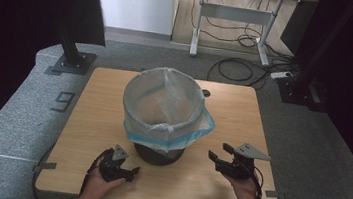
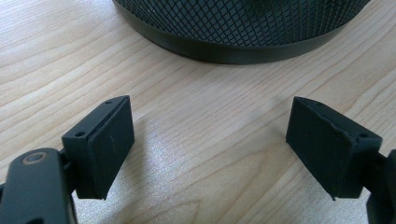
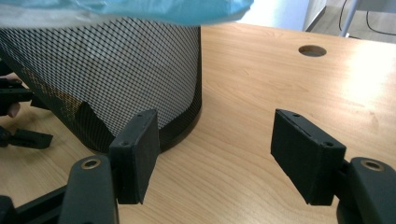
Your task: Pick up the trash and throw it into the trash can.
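High view: floor mark "9" [image 1: 64, 102]; both tongs, left [image 1: 132, 172] and right [image 1: 220, 152], apart, empty.

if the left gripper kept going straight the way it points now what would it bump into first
Most likely the dark solid base band of the mesh bin, straight ahead of the open left gripper. Between them lies bare wooden table; exact depth is unclear.
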Tool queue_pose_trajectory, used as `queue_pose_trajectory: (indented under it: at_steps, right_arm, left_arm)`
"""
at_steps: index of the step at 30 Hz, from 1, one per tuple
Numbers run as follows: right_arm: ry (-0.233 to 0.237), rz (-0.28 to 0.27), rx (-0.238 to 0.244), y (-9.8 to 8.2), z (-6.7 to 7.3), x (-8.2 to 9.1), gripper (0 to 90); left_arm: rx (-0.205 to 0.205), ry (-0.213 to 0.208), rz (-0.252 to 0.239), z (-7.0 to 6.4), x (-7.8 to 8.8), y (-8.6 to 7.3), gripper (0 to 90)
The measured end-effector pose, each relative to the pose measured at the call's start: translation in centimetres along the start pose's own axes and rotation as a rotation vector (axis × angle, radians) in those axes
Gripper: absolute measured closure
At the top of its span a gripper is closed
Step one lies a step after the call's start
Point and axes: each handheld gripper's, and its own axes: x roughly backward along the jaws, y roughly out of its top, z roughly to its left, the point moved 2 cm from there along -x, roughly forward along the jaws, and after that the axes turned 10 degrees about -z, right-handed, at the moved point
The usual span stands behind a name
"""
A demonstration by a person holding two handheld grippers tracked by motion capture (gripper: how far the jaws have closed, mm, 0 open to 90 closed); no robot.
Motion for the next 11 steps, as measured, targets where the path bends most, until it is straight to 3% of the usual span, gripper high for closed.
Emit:
queue_pose_trajectory:
  at_steps: [9, 11]
  right_arm:
    - [-0.013, 0.011, -0.010, -1.0, -0.4, -0.1, 31.8]
    - [-0.037, 0.051, -0.002, -2.0, -0.8, -0.6, 31.2]
  left_arm:
    - [-0.001, 0.000, 0.000, -0.1, 0.0, 0.0, 14.9]
    - [-0.001, -0.001, 0.001, -0.1, 0.0, 0.0, 14.8]
